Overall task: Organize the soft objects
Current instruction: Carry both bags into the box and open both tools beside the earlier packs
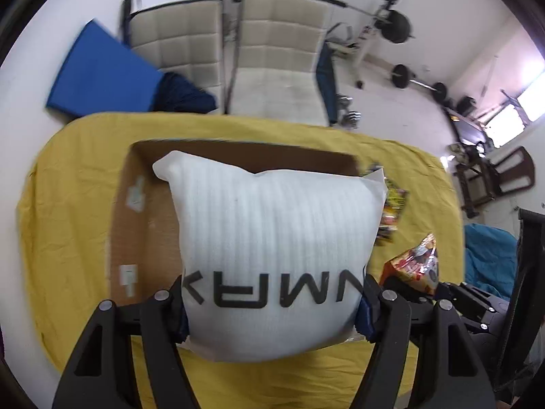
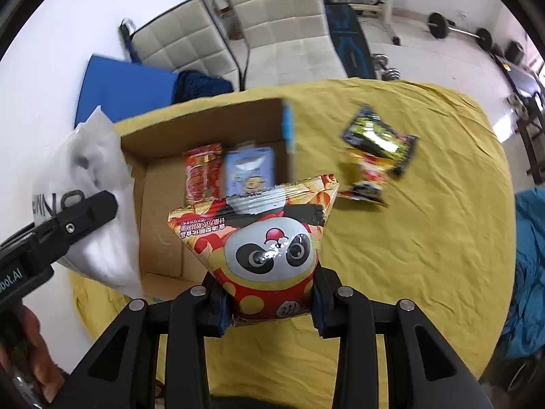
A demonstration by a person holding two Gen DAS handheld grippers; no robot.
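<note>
My left gripper point(image 1: 272, 310) is shut on a white foam pouch point(image 1: 272, 238) with black letters, held above the cardboard box point(image 1: 146, 211). The pouch also shows at the left of the right wrist view point(image 2: 95, 177). My right gripper point(image 2: 270, 301) is shut on a red and yellow panda snack bag point(image 2: 269, 248), held just in front of the box point(image 2: 204, 122). Inside the box lie a red snack packet point(image 2: 201, 177) and a blue packet point(image 2: 250, 170). A black and yellow snack bag point(image 2: 378, 150) lies on the yellow cloth point(image 2: 425, 238) right of the box.
The round table is covered by the yellow cloth point(image 1: 68, 221). Behind it stand two white padded chairs point(image 1: 279, 51), a blue mat point(image 1: 102, 71) and gym weights point(image 1: 402, 75). A teal cushion point(image 2: 531, 255) sits at the right.
</note>
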